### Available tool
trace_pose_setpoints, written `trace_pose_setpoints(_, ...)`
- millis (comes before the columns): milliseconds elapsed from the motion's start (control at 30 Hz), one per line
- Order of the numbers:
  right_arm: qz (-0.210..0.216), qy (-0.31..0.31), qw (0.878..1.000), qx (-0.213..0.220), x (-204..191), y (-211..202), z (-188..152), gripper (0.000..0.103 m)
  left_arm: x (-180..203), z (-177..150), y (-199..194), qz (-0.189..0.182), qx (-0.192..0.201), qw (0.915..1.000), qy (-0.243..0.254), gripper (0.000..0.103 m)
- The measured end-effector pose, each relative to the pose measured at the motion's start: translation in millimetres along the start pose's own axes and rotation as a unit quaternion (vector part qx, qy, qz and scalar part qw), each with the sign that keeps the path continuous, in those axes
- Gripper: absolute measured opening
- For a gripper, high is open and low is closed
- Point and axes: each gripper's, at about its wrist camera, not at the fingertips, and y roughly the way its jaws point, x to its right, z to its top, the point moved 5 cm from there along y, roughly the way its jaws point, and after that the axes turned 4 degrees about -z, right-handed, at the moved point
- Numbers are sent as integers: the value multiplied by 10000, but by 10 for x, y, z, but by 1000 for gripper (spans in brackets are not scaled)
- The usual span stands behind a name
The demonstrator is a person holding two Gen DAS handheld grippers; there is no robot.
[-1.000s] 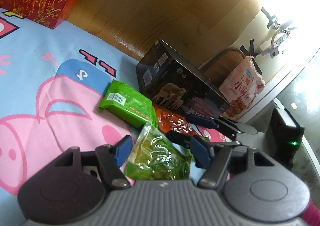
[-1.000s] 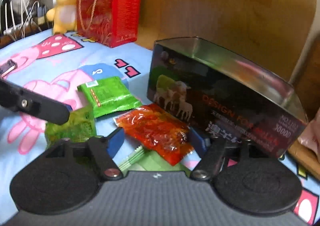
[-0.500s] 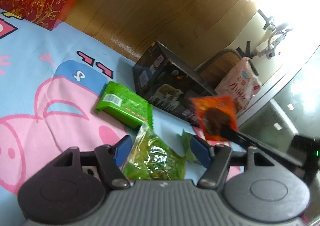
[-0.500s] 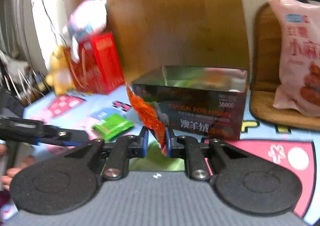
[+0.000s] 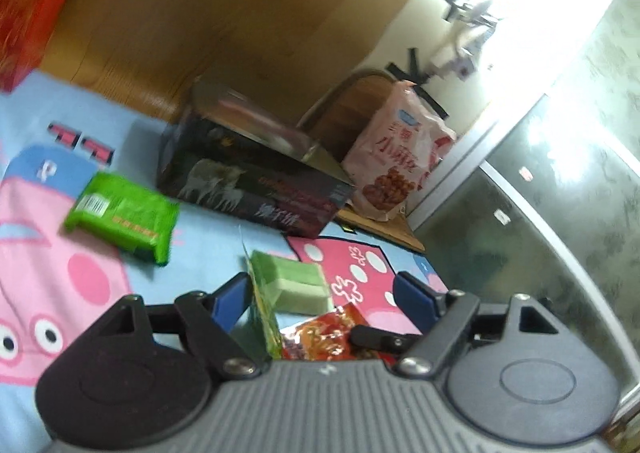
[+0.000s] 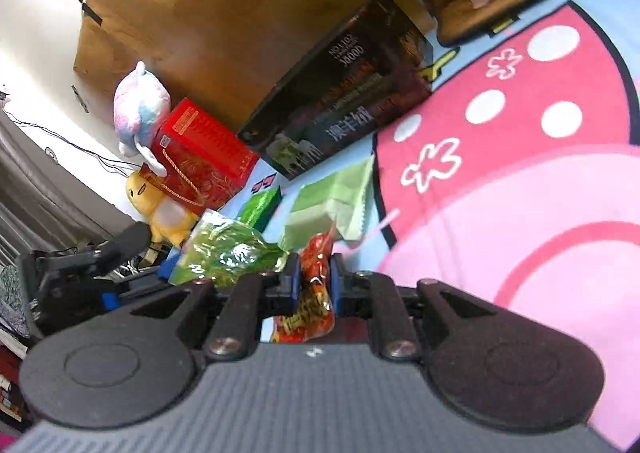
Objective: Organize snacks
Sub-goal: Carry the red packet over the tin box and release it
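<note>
The right claw (image 6: 314, 279) is clamped on the red-orange snack packet (image 6: 316, 285) above the cartoon blanket (image 6: 540, 193), while the left claw (image 5: 322, 295), jaws opening, has the translucent green snack packet (image 5: 262, 309) edge-on against its left pad, the dark box (image 5: 248, 181) beyond.

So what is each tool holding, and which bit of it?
The right tool pinches the crinkly orange-red snack packet across its middle. The left tool is opening; the clear green packet leans at one finger, seemingly not gripped.
</note>
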Motion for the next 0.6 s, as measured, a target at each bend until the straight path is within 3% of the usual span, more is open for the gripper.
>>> trace_pose_setpoints(133,258,303,9992,-34,72,-35,-21,16,88,-34,-62,136,2,9999,82,79)
trace_pose_setpoints(233,471,738,9962,36,109,-51,5,14,-18,25,-284,464,462,9977,-162,79)
trace_pose_setpoints(333,626,1133,9916,14,200,-67,17,13,-123,64,-423,532,583,9961,-405,79)
trace_pose_setpoints(600,1551,2028,9668,45,187,-143,23,13,-45,-261,37,-126,-384,9970,-662,83)
